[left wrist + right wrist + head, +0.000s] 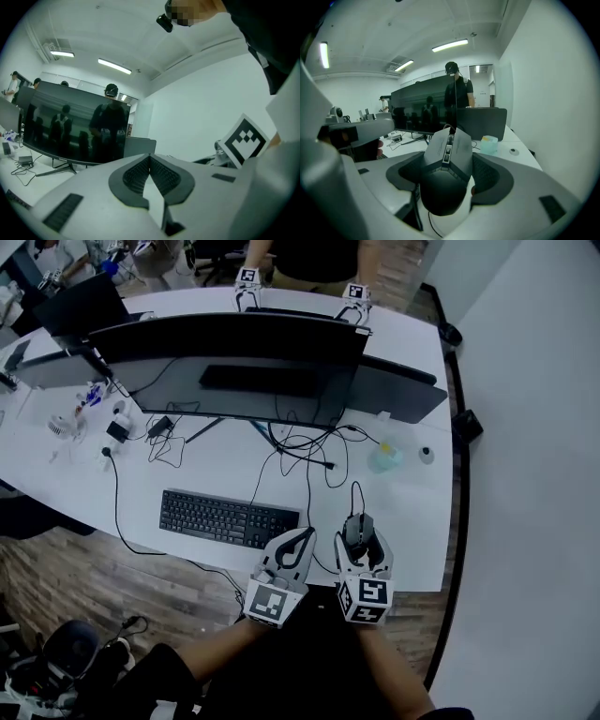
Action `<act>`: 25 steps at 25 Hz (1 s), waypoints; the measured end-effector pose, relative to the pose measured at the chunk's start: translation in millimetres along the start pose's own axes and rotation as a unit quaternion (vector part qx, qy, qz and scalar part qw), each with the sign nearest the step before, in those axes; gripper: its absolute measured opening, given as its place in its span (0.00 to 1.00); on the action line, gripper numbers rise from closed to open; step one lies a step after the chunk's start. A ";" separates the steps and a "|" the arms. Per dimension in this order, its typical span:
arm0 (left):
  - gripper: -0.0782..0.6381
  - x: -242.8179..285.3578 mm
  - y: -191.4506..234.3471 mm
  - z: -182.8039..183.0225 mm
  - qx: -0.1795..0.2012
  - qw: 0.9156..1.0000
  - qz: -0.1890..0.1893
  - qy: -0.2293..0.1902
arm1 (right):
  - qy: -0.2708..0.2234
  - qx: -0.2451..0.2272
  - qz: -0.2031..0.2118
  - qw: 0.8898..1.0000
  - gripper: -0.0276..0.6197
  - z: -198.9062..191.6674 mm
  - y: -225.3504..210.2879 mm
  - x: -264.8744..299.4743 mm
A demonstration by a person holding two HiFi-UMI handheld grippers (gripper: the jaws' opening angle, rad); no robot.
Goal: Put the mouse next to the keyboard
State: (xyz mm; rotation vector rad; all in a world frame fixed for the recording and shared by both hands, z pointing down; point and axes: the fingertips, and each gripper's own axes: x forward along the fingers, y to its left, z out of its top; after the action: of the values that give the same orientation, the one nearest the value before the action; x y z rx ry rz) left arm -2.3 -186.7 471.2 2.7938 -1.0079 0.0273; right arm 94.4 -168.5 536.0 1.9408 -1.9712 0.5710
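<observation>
The right gripper (359, 538) has the dark grey, angular wired mouse (357, 529) between its jaws, pads pinching both flanks. In the right gripper view the mouse fills the gap, nose pointing away towards the screens. It sits at the near edge of the white desk (412, 521), off to the right of the flat black keyboard (228, 517). They are not touching, and there is clear desk between them. I can't tell whether the mouse rests on the surface or sits just above it. Its thin black cable (354, 495) runs forward from the nose into the tangle of leads below the wide black monitor (234, 367).

The left gripper (298, 545) hangs just beside the right one, over the desk edge near the keyboard's right end. Its jaws are pressed together, ribbed pads meeting at the tips, as the left gripper view shows. The keyboard lies square to the desk front, centred below the monitor. Further back on the right stands a small pale teal container (384, 457), well apart from the mouse.
</observation>
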 end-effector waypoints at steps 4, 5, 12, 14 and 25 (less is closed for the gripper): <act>0.11 11.3 5.4 -15.4 0.008 0.999 0.001 0.033 | 0.021 0.016 0.003 1.000 0.54 -19.6 -9.6 16.7; 0.11 14.8 8.1 -17.6 0.001 0.999 0.005 0.039 | 0.023 0.015 0.004 1.000 0.54 -21.4 -11.7 20.9; 0.11 41.4 16.0 -39.0 -0.026 0.996 0.024 0.078 | 0.054 0.027 0.001 0.998 0.54 -46.8 -29.8 44.8; 0.11 48.6 14.9 -43.3 -0.026 0.996 0.023 0.085 | 0.060 0.030 0.004 0.998 0.54 -51.0 -31.1 50.5; 0.11 63.3 8.3 -74.2 -0.016 0.991 0.018 0.130 | 0.119 0.027 0.019 0.992 0.54 -94.7 -38.7 79.6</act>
State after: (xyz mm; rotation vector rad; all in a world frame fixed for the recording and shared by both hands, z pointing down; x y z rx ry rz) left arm 44.2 -220.6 550.4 2.6537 -0.9825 0.3664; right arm 125.7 -191.6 659.6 1.7752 -1.8621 0.8316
